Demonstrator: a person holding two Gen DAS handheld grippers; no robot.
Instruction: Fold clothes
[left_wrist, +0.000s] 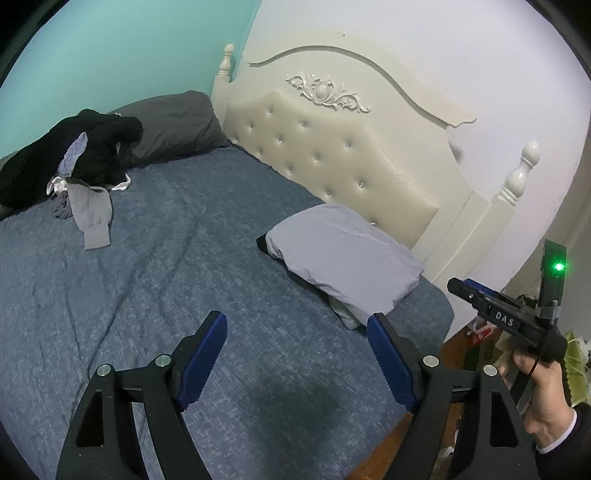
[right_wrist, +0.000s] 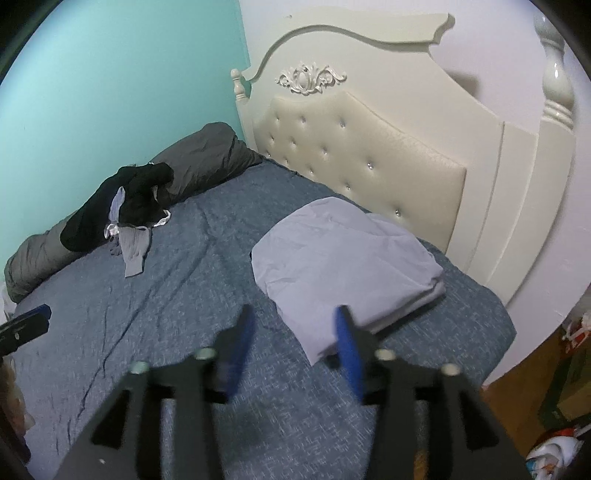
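Note:
A heap of unfolded clothes (left_wrist: 74, 158) (right_wrist: 129, 206), mostly black with a grey piece and some white, lies at the far left of the blue bedspread (left_wrist: 155, 280) (right_wrist: 177, 295). A folded pale lilac garment (left_wrist: 343, 254) (right_wrist: 340, 258) rests near the headboard. My left gripper (left_wrist: 297, 325) hovers open above the bedspread, short of the folded garment, nothing between its blue pads. My right gripper (right_wrist: 295, 317) is open too, just before the folded garment's near edge. In the left wrist view the right gripper's body (left_wrist: 509, 314) shows at the right, held by a hand (left_wrist: 543, 391).
A cream tufted headboard (left_wrist: 332, 147) (right_wrist: 369, 155) with posts backs the bed. A dark grey pillow (left_wrist: 173, 125) (right_wrist: 207, 158) lies against the turquoise wall. Wooden floor with bags and clutter (right_wrist: 554, 406) lies right of the bed. The left gripper's tip (right_wrist: 26, 325) pokes in at the left.

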